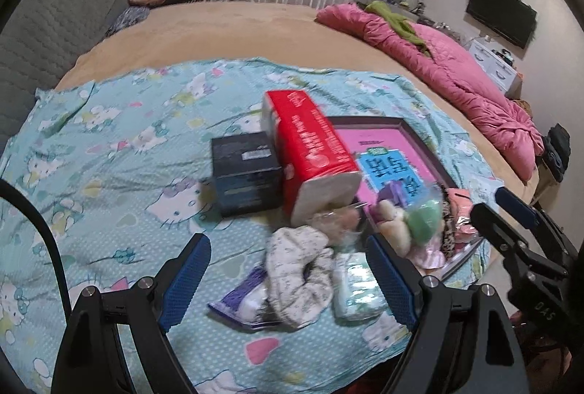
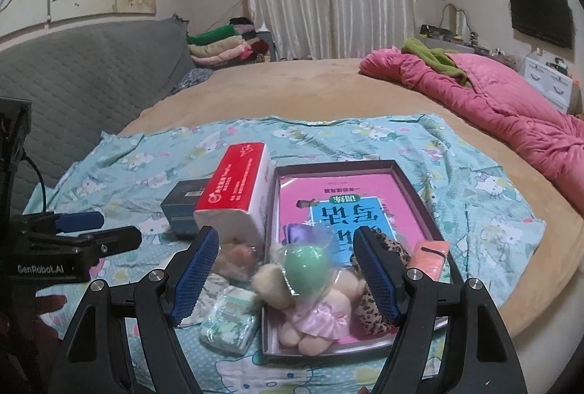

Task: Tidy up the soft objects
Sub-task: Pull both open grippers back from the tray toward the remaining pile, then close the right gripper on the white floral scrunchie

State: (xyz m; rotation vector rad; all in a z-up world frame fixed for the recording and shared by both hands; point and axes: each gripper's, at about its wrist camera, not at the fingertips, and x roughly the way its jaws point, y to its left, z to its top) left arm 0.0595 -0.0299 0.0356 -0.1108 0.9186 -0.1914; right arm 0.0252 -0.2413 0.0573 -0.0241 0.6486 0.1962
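The big bed (image 2: 292, 84) has lots of bare room far back. The dark tray (image 2: 419, 197) holds a pink book (image 2: 365, 193), teddy (image 2: 314, 306) and green ball (image 2: 304, 264). Both tongs, left (image 1: 288, 281) and right (image 2: 286, 271), are spread, holding nothing.

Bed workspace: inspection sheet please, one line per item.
Surface: turquoise cartoon-cat print sheet spread over a tan bed cover.
Job's things: dark shallow box tray holds a plush doll in a pink dress, a green ball in clear wrap, a leopard-print fabric piece; white patterned cloth and small tissue packet lie outside it.
Clutter: red tissue pack, black box.
Grippers: left gripper open over the cloth; right gripper open over the tray.
Cables: black cable at left edge.
Surroundings: pink quilt, folded blankets, wall TV.
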